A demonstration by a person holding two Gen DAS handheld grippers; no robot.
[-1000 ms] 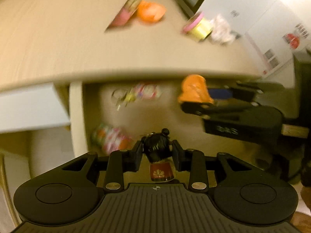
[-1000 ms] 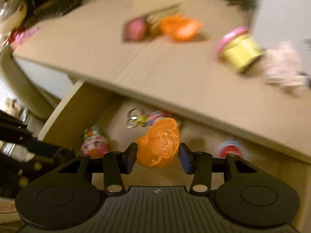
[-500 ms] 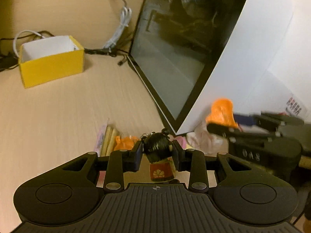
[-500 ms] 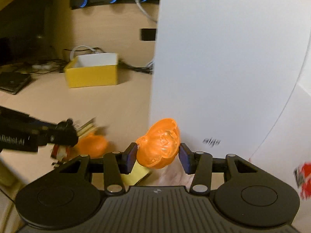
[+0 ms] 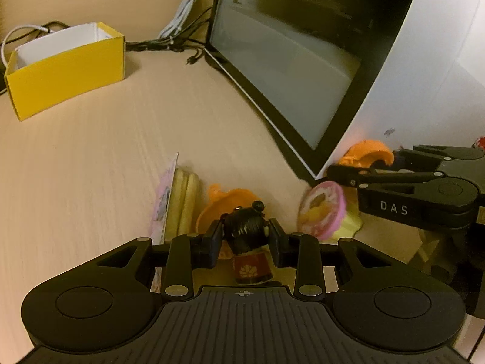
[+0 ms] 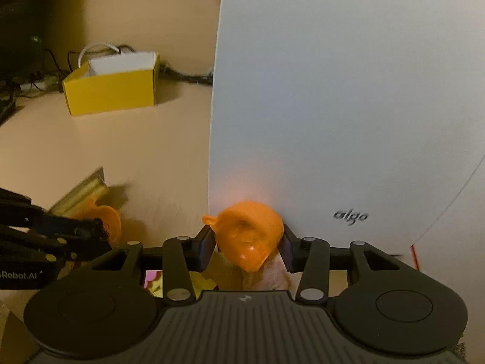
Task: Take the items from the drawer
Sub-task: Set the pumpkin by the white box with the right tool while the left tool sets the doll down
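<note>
The fingers [image 5: 214, 240] of the left gripper [image 5: 245, 239] were clenched on the black-haired head of a small doll [image 5: 247, 242] in a red dress, which we held above the wooden desk [image 5: 91, 157]. Our right gripper [image 6: 247, 242] grasped an orange plastic toy [image 6: 248, 233], its jaws closing on it, right against the white case [image 6: 348, 106] marked "aigo". Just beyond the doll lay another orange toy [image 5: 230, 200], a wafer packet [image 5: 175, 200] to its left and a pink-lidded cup [image 5: 322, 212] to its right. A yellow box [image 5: 66, 72] stood at the far left, well apart, with cables [image 5: 182, 15] behind it.
</note>
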